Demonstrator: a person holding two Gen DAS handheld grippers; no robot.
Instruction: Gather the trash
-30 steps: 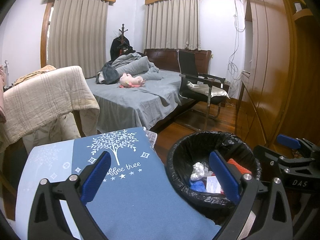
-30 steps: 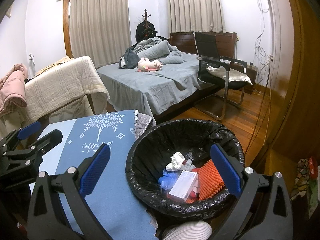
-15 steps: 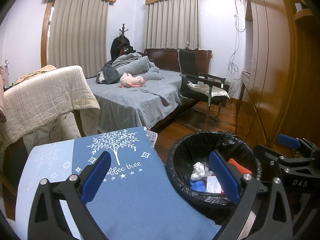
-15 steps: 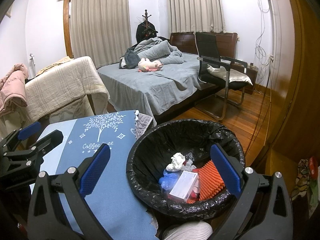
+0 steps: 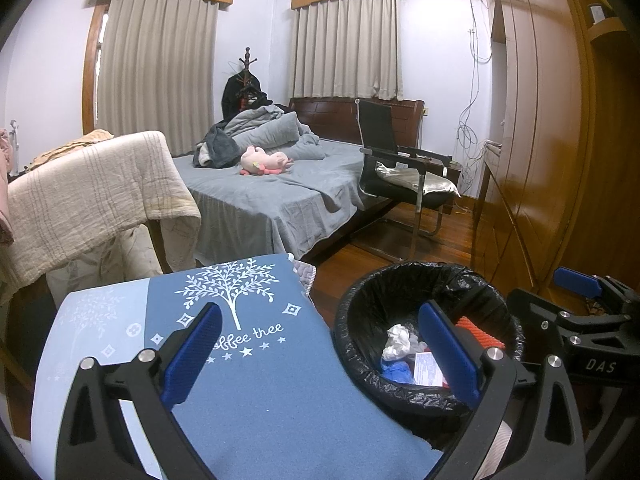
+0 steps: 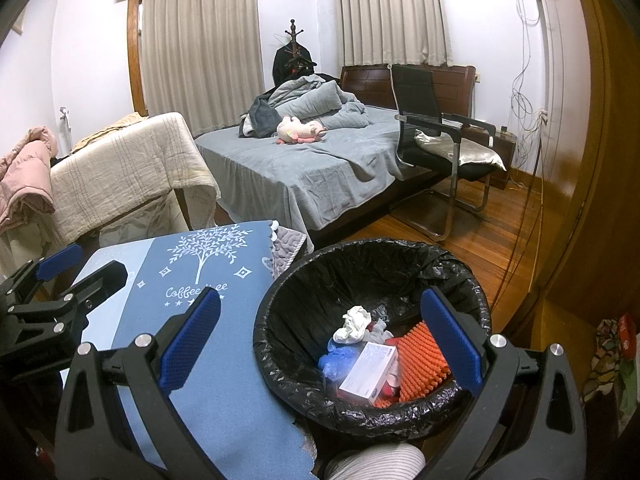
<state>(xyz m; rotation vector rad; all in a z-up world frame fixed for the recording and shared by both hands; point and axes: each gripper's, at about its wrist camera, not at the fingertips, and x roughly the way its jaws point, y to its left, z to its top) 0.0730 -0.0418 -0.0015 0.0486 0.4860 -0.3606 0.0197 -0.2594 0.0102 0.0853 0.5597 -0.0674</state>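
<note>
Black bin liner lines the trash bin (image 6: 372,276), which I see at about five o'clock in my left feed and dead centre low in my right one. My left gripper (image 5: 320,350) has its blue pads spread wide with nothing between them, hanging over the blue tablecloth (image 5: 256,380) printed with a white tree. My right gripper (image 6: 320,342) is just as wide apart and empty, framing the bin's mouth; its left pad sits over the cloth edge, its right pad over the bin's far rim. Inside the bin I can make out a crumpled white tissue (image 6: 354,324) toward twelve o'clock, a blue wad (image 6: 340,358) at about nine, a white box (image 6: 370,372) lying flat near the middle, and an orange ribbed piece (image 6: 420,360) at three. The bin stands just beside the table's right edge on the wooden floor (image 6: 492,240). Farther off, at twelve o'clock, lies a grey bed (image 6: 312,168) with a pink plush toy (image 6: 300,130), and a black chair (image 6: 436,128) at one o'clock.
</note>
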